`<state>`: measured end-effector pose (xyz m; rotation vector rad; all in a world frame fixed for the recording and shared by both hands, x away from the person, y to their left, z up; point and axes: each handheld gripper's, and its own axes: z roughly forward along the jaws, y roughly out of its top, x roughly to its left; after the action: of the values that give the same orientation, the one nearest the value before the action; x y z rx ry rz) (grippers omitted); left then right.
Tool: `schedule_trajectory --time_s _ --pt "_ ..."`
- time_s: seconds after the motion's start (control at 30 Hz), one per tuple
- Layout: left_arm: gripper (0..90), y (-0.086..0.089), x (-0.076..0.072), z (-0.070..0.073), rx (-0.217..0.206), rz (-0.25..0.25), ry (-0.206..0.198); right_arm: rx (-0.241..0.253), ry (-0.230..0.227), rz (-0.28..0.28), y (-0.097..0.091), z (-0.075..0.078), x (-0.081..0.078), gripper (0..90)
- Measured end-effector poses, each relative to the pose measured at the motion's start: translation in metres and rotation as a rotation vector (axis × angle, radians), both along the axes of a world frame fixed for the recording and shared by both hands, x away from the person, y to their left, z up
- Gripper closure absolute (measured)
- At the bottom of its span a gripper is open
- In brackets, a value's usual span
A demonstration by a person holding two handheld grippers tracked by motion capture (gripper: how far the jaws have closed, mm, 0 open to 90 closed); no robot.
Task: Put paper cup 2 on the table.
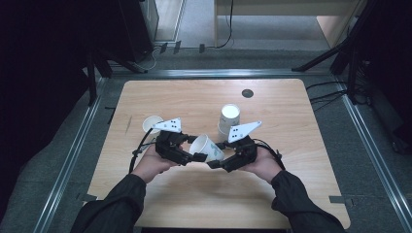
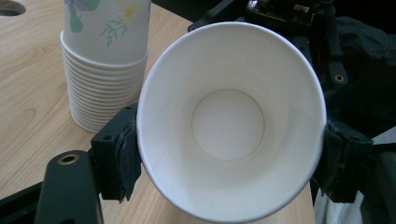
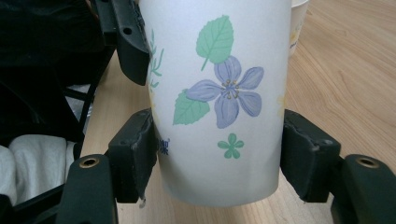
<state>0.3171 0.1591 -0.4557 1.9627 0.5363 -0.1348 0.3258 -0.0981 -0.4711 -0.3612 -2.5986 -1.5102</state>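
Observation:
A white paper cup (image 1: 206, 147) with a flower print is held on its side above the middle of the table between both grippers. My left gripper (image 1: 196, 148) is shut on its rim end; in the left gripper view the cup's open mouth (image 2: 231, 121) faces the camera with a pad against each side. My right gripper (image 1: 217, 154) is shut on its base end. In the right gripper view the printed wall (image 3: 219, 102) sits between the two pads (image 3: 135, 154).
A tall stack of the same cups (image 1: 228, 119) (image 2: 105, 65) stands upside down just behind the grippers. A single cup (image 1: 151, 124) stands at the left. The wooden table (image 1: 204, 194) has a round cable hole (image 1: 248, 93) near its far edge.

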Motion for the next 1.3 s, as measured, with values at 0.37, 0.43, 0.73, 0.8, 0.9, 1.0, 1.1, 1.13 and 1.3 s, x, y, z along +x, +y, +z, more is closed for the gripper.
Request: schedule_trajectory --time_s 0.37,0.43,0.73,0.8,0.9,1.0,1.1,1.13,1.3 --pt "22.5 0.000 0.000 0.000 0.002 0.003 -0.003 -0.002 0.009 -0.001 0.000 0.000 0.000 33.0" --pt "22.4 0.001 0.000 0.001 0.000 0.008 -0.004 -0.002 0.013 -0.002 0.000 0.000 0.001 32.8" --pt "22.5 0.006 0.000 0.004 -0.015 0.015 -0.008 -0.008 0.011 -0.013 -0.002 0.000 0.002 30.5" --pt "22.5 0.007 0.000 0.005 -0.014 0.017 -0.012 -0.013 0.014 -0.014 -0.002 0.000 0.002 30.2" --pt "22.6 0.009 0.000 0.007 -0.020 0.019 -0.012 -0.020 0.019 -0.017 -0.003 -0.001 0.003 29.2" --pt "22.6 0.011 -0.001 0.009 -0.023 0.019 -0.018 -0.024 0.019 -0.018 -0.004 -0.002 0.003 28.8" --pt "22.6 0.012 -0.001 0.010 -0.021 0.020 -0.022 -0.026 0.021 -0.020 -0.004 -0.002 0.003 28.6" --pt "22.6 0.013 -0.001 0.011 -0.023 0.022 -0.024 -0.027 0.017 -0.020 -0.004 -0.002 0.003 28.6" --pt "22.7 0.016 -0.002 0.013 -0.022 0.028 -0.032 -0.030 0.000 -0.018 -0.005 -0.002 0.003 28.5"
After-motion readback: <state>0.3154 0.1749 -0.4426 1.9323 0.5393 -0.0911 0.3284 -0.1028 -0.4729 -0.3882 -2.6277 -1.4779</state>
